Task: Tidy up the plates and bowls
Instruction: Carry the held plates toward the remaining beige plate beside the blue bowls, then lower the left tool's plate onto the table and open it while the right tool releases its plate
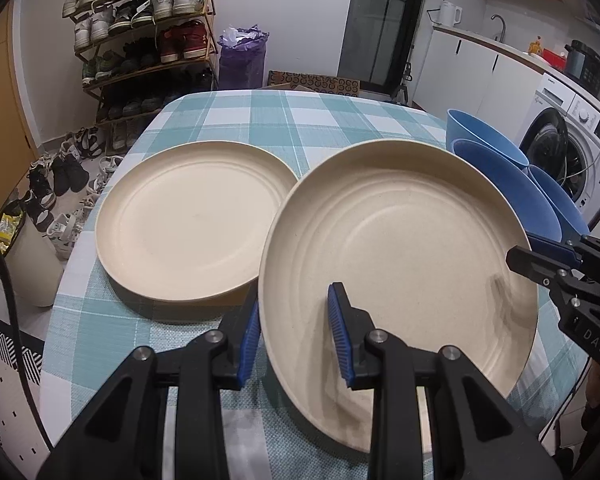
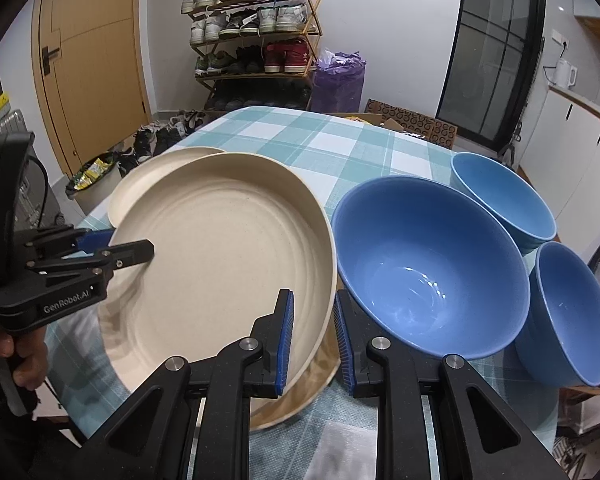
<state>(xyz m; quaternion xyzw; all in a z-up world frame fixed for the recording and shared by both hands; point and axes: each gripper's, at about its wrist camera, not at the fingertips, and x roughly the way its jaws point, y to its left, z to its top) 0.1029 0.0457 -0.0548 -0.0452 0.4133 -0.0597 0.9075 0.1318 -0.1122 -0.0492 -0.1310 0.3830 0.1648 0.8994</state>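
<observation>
Gripping one cream plate (image 1: 400,248) from both sides, two handheld grippers hold it tilted above a table (image 1: 284,120) covered in a teal-and-white checked cloth. The left gripper (image 1: 296,332) is nearly closed, its blue-padded fingers pinching the plate's near-left rim, one finger inside and one outside. The right gripper (image 2: 314,336) is likewise almost closed, clamped across the rim on the opposite side. In the right wrist view a person's hand (image 2: 20,352) wraps the left gripper's handle.

A second cream plate (image 1: 192,224) lies flat on the cloth just to the left, its right edge tucked under the raised plate's rim. Three blue bowls stand to the right of the held plate: a large bowl (image 2: 428,264) just beside the right gripper, a smaller bowl (image 2: 504,196) farther back, and another small bowl (image 2: 572,312) near the table's right edge. A shoe rack (image 2: 256,40) stands against the far wall beyond the table.
</observation>
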